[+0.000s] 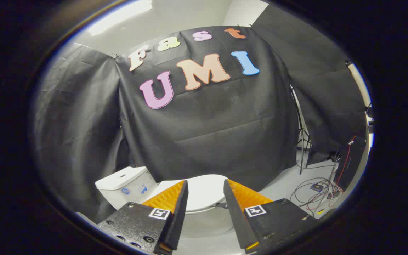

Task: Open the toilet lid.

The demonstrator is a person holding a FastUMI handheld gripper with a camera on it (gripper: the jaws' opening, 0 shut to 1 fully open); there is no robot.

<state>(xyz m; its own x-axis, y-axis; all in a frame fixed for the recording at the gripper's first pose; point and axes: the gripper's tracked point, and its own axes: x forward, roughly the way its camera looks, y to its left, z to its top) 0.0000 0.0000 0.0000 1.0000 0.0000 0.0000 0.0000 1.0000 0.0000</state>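
Hovering with its fingers spread and holding nothing, the gripper (205,189) frames the closed toilet lid (204,193) at lower centre of the frame, likely lined up so the fingers can reach the lid's front edge. The lid lies flat on the bowl (207,221), just beyond the fingertips. To lower left sits the cistern (126,184). Cables (317,193) trail over the floor at lower right, near a stand (301,141).

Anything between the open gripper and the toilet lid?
No. In the gripper view the gripper hangs open, the closed toilet lid showing through its gap, nothing intervening.
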